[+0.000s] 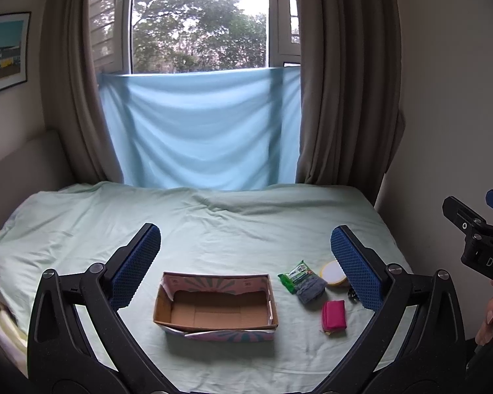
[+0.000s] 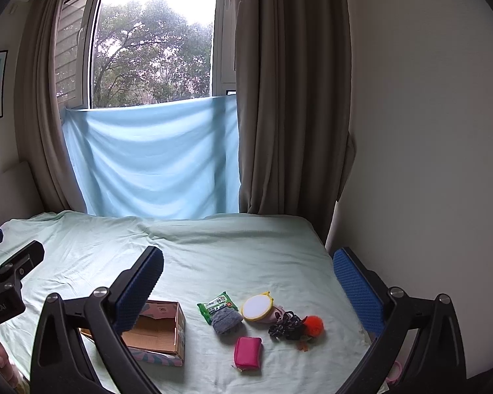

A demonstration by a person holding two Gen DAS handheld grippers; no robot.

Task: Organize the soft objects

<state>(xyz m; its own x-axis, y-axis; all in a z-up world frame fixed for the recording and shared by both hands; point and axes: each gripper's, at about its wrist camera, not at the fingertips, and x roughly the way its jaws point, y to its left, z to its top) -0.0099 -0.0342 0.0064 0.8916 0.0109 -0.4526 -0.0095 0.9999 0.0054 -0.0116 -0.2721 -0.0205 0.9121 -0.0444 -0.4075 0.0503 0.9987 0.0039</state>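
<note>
An open, empty cardboard box (image 1: 215,308) sits on the bed; it also shows in the right wrist view (image 2: 157,331). To its right lie a green wipes pack (image 1: 295,274) (image 2: 217,305), a grey sock (image 1: 310,289) (image 2: 226,321), a round yellow-rimmed pad (image 1: 333,274) (image 2: 257,307), a pink pouch (image 1: 334,316) (image 2: 248,352), a black scrunchie (image 2: 286,325) and an orange pompom (image 2: 313,325). My left gripper (image 1: 246,252) is open and empty above the box. My right gripper (image 2: 248,279) is open and empty above the small items.
The bed has a pale green sheet (image 1: 213,229). A light blue cloth (image 1: 200,131) hangs below the window between brown curtains (image 1: 338,82). A wall (image 2: 427,131) stands close to the right edge of the bed. The right gripper body (image 1: 480,239) shows at the far right.
</note>
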